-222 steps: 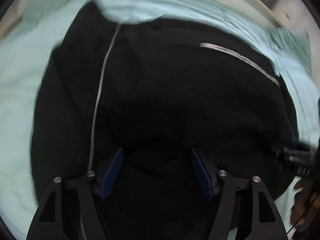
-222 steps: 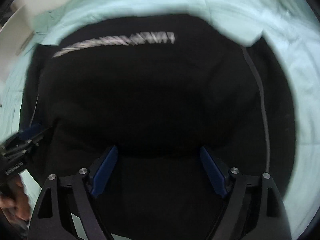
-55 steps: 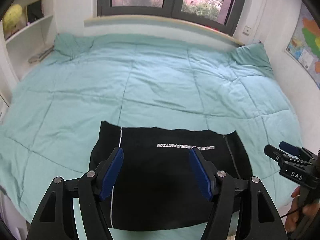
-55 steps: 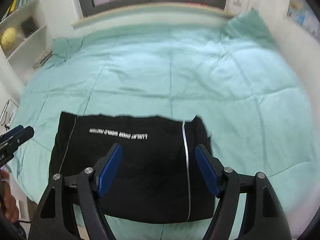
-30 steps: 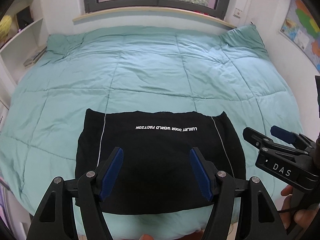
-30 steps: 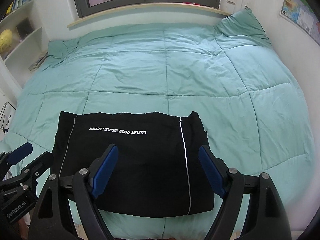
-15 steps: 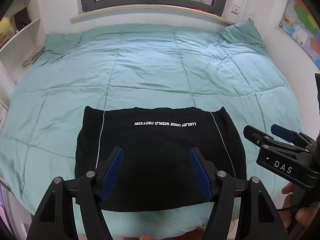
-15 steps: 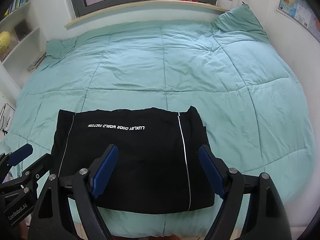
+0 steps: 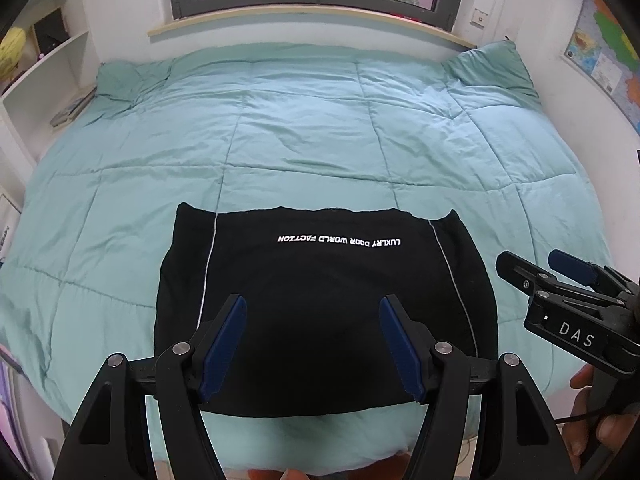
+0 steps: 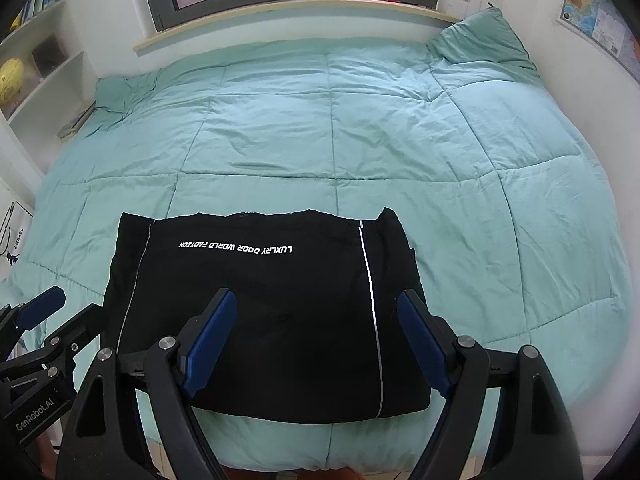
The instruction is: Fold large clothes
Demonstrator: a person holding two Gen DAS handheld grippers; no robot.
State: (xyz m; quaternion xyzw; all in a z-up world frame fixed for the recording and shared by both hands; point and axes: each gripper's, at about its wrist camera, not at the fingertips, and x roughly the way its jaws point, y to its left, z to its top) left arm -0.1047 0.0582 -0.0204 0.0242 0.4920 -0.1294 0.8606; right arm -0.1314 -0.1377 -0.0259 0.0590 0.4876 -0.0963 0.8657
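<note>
Left gripper (image 9: 312, 340): jaws wide apart, nothing between the pads, held above the near half of the garment; reads as backed off, no grip in use.
Right gripper (image 10: 316, 344): jaws spread wide too, holding nothing, hanging over the garment's near right part beside the white stripe (image 10: 370, 300).
Garment (image 9: 320, 300): black, lying as a flat rectangle at the near edge of the bed, text line (image 9: 339, 241) upside down toward the window; edges look square, no loose sleeve showing.
Quilt (image 9: 320, 128): teal, spread over the whole bed, bare beyond the garment; gives a flat soft base for folding.
Why near edge: likely kept within easy reach of the person standing at the foot.
Stage: judged folded or nearly so; both tools off the cloth suit a check of the result.
Hand (image 9: 600, 420): partly visible low right, holding the right tool's handle.
</note>
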